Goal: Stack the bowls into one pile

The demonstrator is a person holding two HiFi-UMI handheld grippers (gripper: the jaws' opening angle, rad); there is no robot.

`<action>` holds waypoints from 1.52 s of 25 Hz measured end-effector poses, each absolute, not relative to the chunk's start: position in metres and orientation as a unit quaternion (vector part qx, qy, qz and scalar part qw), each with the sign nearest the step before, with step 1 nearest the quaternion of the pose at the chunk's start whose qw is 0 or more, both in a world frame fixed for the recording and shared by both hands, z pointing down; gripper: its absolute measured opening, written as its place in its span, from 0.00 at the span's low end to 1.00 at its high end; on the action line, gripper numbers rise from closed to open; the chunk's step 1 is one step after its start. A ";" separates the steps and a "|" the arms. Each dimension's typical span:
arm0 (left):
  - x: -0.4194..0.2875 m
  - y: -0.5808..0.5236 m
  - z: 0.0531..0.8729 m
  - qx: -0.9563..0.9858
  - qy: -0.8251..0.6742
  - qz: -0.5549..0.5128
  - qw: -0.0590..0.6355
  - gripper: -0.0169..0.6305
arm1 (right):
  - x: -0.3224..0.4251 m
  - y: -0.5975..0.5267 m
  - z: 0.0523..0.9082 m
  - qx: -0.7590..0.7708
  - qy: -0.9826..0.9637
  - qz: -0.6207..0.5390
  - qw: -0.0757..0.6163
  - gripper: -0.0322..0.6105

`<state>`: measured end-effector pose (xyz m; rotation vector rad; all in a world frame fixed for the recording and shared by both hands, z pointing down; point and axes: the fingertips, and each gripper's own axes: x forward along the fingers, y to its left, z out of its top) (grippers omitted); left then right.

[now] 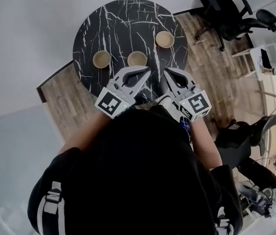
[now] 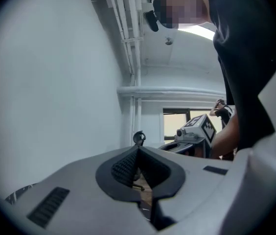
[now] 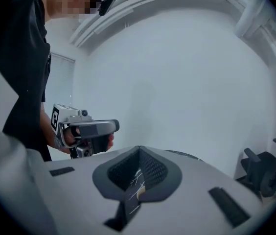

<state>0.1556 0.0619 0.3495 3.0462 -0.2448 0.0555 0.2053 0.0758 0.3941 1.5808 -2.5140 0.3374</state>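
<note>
Three tan bowls stand apart on the round black marble table (image 1: 123,23): one at the left (image 1: 102,59), one in the middle (image 1: 137,58), one farther back on the right (image 1: 165,39). My left gripper (image 1: 148,71) hovers over the table's near edge, just in front of the middle bowl, its jaws shut and empty. My right gripper (image 1: 167,72) hangs beside it, also shut on nothing. In the left gripper view the jaws (image 2: 138,148) meet at the tip, and the right gripper view shows the same (image 3: 139,148). Neither gripper view shows a whole bowl.
A black office chair (image 1: 226,13) stands beyond the table at the right and another (image 1: 245,141) near my right side. A white desk (image 1: 270,58) sits at the far right. The table stands close to a white wall, over wooden floor (image 1: 69,97).
</note>
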 end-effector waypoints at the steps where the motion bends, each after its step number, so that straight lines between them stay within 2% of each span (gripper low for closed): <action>1: 0.155 0.060 0.350 0.994 -0.101 0.016 0.045 0.03 | 0.207 0.071 0.396 0.515 -0.846 0.116 0.079 0.04; 9: 0.141 0.062 0.363 0.977 -0.206 0.017 0.059 0.03 | 0.218 0.050 0.427 0.442 -0.882 0.139 0.088 0.04; 20: 0.086 0.051 0.374 0.952 -0.302 0.014 0.048 0.03 | 0.176 0.028 0.473 0.363 -0.904 0.189 0.120 0.04; 25: 0.063 0.037 0.381 0.950 -0.307 0.016 0.052 0.03 | 0.155 0.010 0.506 0.355 -0.896 0.209 0.165 0.04; 32: 0.053 0.019 0.394 0.955 -0.293 0.016 0.044 0.03 | 0.161 -0.015 0.581 0.384 -0.852 0.219 0.281 0.04; 38: 0.055 0.003 0.406 0.959 -0.279 0.011 0.054 0.03 | 0.166 -0.025 0.620 0.382 -0.832 0.235 0.327 0.04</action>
